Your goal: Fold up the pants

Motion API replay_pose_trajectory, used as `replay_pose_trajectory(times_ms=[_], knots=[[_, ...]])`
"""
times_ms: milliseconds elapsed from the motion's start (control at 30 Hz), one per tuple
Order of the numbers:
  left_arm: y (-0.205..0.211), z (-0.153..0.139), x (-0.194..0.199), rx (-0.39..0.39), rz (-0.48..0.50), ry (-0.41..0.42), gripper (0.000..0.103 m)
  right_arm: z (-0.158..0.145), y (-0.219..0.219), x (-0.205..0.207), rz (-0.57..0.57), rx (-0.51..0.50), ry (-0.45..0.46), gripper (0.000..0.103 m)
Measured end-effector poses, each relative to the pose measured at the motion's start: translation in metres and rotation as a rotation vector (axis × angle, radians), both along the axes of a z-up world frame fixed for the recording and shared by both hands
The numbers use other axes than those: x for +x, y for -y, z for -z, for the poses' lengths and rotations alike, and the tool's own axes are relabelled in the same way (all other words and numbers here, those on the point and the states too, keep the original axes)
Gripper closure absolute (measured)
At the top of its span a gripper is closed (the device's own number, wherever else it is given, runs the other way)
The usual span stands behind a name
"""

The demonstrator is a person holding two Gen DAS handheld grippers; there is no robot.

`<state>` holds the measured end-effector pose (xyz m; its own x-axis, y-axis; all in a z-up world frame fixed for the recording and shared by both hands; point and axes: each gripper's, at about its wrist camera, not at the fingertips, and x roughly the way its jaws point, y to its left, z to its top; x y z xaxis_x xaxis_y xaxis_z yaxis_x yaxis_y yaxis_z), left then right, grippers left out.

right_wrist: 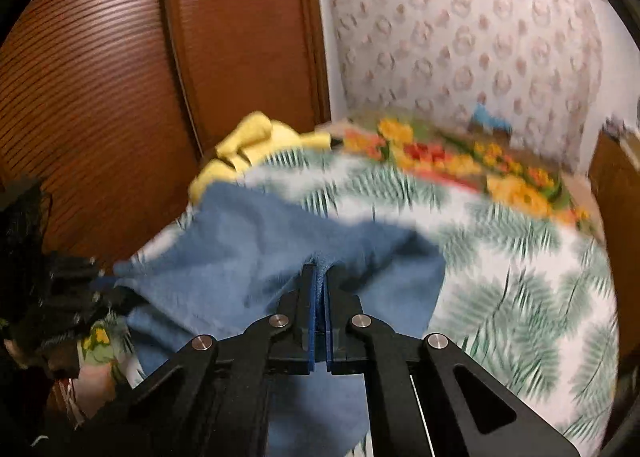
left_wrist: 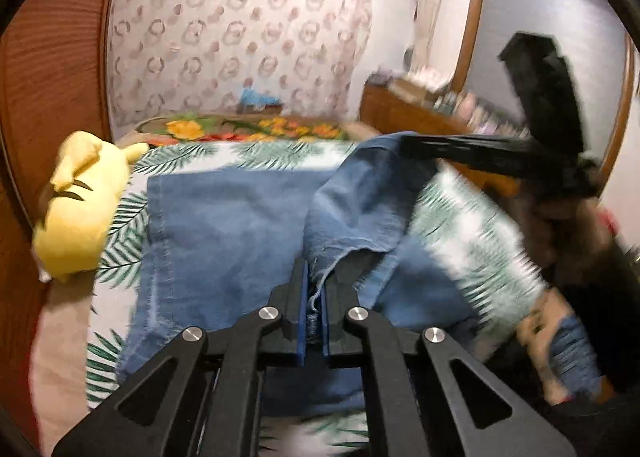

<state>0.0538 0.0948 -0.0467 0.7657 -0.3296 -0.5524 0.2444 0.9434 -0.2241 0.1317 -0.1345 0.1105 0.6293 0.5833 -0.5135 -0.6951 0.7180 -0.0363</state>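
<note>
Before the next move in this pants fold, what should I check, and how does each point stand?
1. Left gripper jaws shut on the jeans edge: ok.
2. Right gripper jaws shut on denim: ok.
3. Gripped denim lifted clear of the leaf-print bedspread: ok.
4. Rest of the jeans lying flat: ok on the left, far end cannot tell.
5. Yellow plush toy clear of the fold path: cannot tell, it lies close beside the jeans.
</note>
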Motion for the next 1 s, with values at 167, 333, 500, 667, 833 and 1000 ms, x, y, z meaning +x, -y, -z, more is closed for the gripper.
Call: replay_pose_trajectory(times_ms=[167, 333, 500, 667, 833, 1000], knots=[[0.001, -0.031, -0.021, 0.007, -0.031, 0.087, 0.097, -0.04, -0.025, -0.008, -0.039, 0.032, 0.077, 0.101], [-0.011, -0.033, -0.026, 0.05, -0.076, 0.096, 0.097, -0.045, -0.058, -0.012, -0.102, -0.003, 0.088, 0.101], [-0.027, -0.007, -0.019, 0.057, -0.122, 0.033, 0.097, -0.025, -0.081, 0.022, -0.128, -0.059, 0.042, 0.101], [-0.04, 0.039, -0.004, 0.065, -0.174, -0.086, 0.097, 0.0, -0.103, 0.057, -0.122, -0.129, -0.033, 0.101], [-0.045, 0.053, -0.006, 0.068, -0.194, -0.114, 0.097, 0.014, -0.131, 0.072, -0.126, -0.174, -0.077, 0.101], [-0.049, 0.053, -0.009, 0.143, -0.271, -0.102, 0.09, 0.02, -0.148, 0.072, -0.124, -0.198, -0.081, 0.101]])
